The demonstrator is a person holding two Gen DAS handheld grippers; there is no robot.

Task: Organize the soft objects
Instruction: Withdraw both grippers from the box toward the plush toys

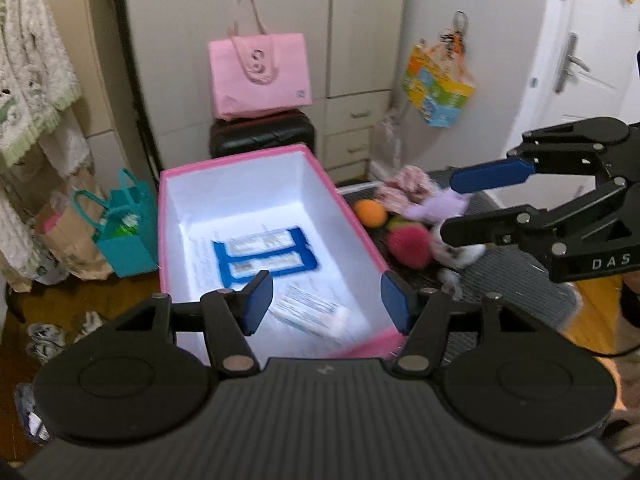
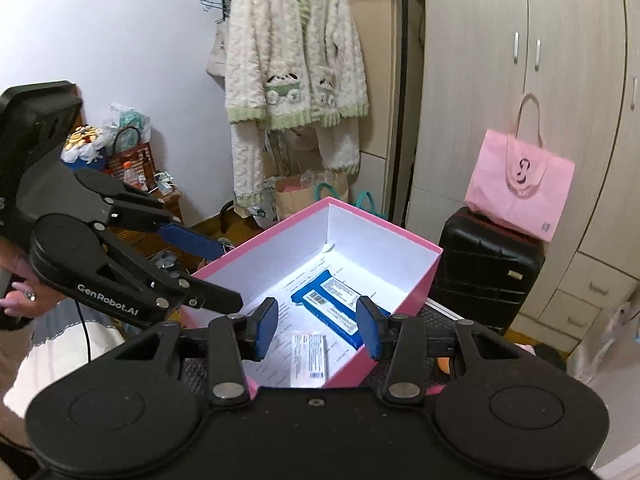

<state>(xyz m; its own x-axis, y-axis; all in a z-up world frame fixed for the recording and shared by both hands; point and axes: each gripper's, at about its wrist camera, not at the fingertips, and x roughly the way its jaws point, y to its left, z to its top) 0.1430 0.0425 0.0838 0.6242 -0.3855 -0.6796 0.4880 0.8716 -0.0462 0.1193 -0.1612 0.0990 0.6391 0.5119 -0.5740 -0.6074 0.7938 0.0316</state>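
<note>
A pink box (image 1: 340, 196) with a white inside stands open before me; it also shows in the right wrist view (image 2: 416, 276). Papers and a blue packet (image 1: 264, 256) lie on its floor. My left gripper (image 1: 326, 300) is open and empty above the box's near end. My right gripper (image 1: 454, 208) is open and empty to the right, over a heap of soft toys: an orange ball (image 1: 370, 213), a pink fuzzy ball (image 1: 410, 244), a purple plush (image 1: 436, 206) and a floral cloth (image 1: 408, 184). In the right wrist view my right gripper (image 2: 316, 328) hovers above the box, with my left gripper (image 2: 228, 272) at its left.
A pink tote bag (image 1: 260, 76) sits on a black suitcase (image 1: 262, 136) behind the box. Teal and paper bags (image 1: 120, 232) stand at the left. A fluffy white cardigan (image 2: 296, 68) hangs on the wall. Cupboards and a door stand behind.
</note>
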